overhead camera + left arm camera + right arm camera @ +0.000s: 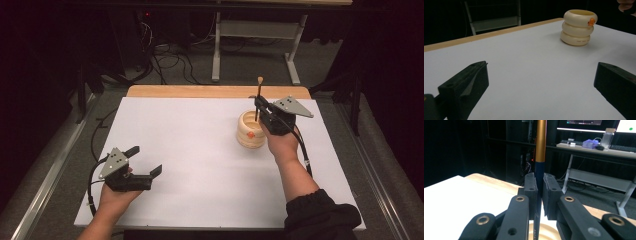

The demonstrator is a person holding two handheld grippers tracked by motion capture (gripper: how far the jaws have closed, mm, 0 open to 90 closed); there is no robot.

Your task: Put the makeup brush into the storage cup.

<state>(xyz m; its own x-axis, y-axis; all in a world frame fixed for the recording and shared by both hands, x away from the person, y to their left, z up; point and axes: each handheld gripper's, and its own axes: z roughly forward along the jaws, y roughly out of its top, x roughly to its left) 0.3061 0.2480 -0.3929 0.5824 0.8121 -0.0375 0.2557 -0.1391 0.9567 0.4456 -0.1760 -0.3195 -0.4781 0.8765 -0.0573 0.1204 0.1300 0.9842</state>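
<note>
Clearly the right gripper (261, 107) has its jaws clenched on a thin brush (540, 150), held upright over the mouth of the cream ringed holder (250, 129), which stands at the far right of the white worktop (200, 150). In the right gripper view the jaws pinch the dark lower part of the handle, just below where it turns gold, and the holder's rim shows right beneath them. The handle looks stiff, light and smooth, likely lacquered, so it could slip or swivel between the pads if the grip loosens; a hold on the straight shaft near its middle, as here, seems the sound place, well away from the tip. The holder, three stacked bulging rings with a small orange spot (591, 21) near its rim, looks rigid and light enough to tip or slide if the brush knocks its wall. Its waists between the rings would give a good hold from the side. The left gripper (145, 162) rests at the near left, jaws spread wide and empty, well apart from the holder.
</note>
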